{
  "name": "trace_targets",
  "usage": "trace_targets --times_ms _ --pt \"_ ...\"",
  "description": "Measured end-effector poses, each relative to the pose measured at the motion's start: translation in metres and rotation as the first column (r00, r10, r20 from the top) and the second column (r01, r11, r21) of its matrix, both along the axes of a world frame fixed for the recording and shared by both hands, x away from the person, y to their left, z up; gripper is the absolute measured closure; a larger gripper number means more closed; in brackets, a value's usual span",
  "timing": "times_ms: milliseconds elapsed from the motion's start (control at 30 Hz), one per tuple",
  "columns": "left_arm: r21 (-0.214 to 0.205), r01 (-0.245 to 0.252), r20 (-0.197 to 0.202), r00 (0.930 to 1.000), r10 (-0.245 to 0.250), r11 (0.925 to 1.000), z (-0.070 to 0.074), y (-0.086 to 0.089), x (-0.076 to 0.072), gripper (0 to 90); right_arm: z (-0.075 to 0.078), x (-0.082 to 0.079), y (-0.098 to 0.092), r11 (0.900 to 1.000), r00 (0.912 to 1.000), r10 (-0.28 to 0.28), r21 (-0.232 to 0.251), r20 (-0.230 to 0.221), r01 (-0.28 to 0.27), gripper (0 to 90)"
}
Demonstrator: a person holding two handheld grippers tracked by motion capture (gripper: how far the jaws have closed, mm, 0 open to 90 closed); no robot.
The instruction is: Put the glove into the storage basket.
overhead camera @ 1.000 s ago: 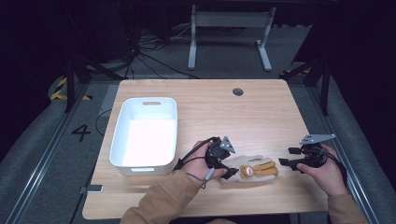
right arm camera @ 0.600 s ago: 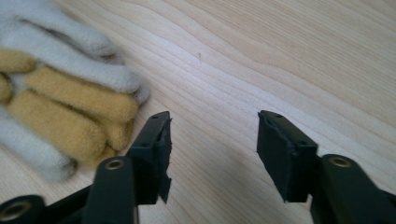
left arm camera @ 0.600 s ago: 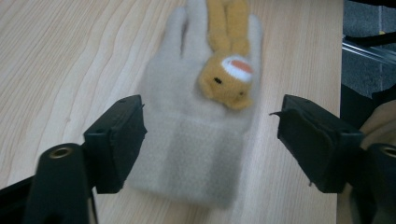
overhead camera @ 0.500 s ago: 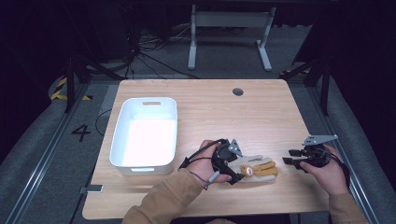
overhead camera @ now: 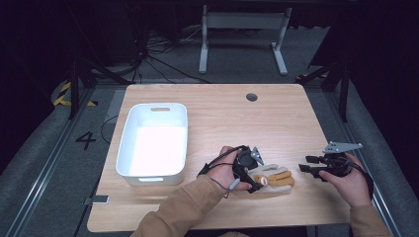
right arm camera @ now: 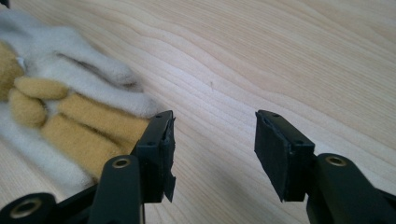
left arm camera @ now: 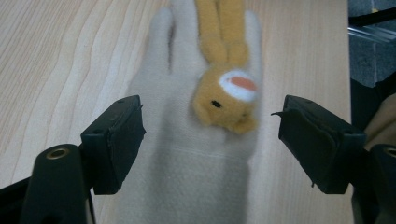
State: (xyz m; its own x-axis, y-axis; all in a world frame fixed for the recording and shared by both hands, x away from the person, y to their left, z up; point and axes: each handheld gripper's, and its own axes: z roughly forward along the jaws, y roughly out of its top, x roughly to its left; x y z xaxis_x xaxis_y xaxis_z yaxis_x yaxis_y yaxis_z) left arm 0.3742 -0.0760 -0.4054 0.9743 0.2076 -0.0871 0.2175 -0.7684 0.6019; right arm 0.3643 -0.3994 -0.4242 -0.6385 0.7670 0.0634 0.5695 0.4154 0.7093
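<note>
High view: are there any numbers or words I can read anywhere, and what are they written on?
"4": a dark number on the grey floor, left of the table.
No other text is readable: the white bin and the fuzzy glove with its rabbit face carry no words or labels that can be made out.
</note>
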Motion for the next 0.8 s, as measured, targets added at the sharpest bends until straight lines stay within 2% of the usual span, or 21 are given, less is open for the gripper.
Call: trace_targets --times_ms 267,367,500,567,700,733,800 --pt "0.023 0.009 -0.013 0.9999 -0.008 0.9997 -0.01 -0.006 0.005 20.5 0.0 0.0 0.0 0.9999 1.0 -0.002 0.011 0.004 0.002 48.0" --pt "0.027 0.003 -0.004 1.0 -0.002 0.9996 -0.017 -0.01 0.007 19.0 0.0 0.0 0.001 0.9998 1.0 0.002 0.019 0.001 -0.002 48.1" --pt "0.053 0.004 -0.003 1.0 -0.004 0.9986 -0.024 -0.014 0.008 17.1 -0.001 0.0 0.002 0.9999 1.0 0.005 0.016 0.002 -0.005 47.8" --pt "0.08 0.0 0.0 1.0 0.0 0.9968 -0.028 -0.017 0.009 16.1 -0.002 0.0 0.002 0.9998 0.9999 0.009 0.019 -0.005 -0.009 47.7" --pt "0.091 0.003 -0.006 1.0 -0.003 0.9959 -0.032 -0.02 0.01 15.9 -0.002 0.0 0.002 0.9998 0.9999 0.009 0.017 -0.005 -0.009 47.1" --pt "0.091 0.002 -0.021 0.9998 0.0 0.9958 -0.036 -0.022 0.01 15.8 -0.002 0.0 0.002 0.9997 0.9999 0.01 0.02 -0.007 -0.01 47.0" --pt "0.094 -0.003 -0.025 0.9997 0.005 0.9955 -0.037 -0.023 0.011 15.3 -0.002 0.0 0.003 0.9997 0.9999 0.008 0.023 -0.007 -0.008 46.8"
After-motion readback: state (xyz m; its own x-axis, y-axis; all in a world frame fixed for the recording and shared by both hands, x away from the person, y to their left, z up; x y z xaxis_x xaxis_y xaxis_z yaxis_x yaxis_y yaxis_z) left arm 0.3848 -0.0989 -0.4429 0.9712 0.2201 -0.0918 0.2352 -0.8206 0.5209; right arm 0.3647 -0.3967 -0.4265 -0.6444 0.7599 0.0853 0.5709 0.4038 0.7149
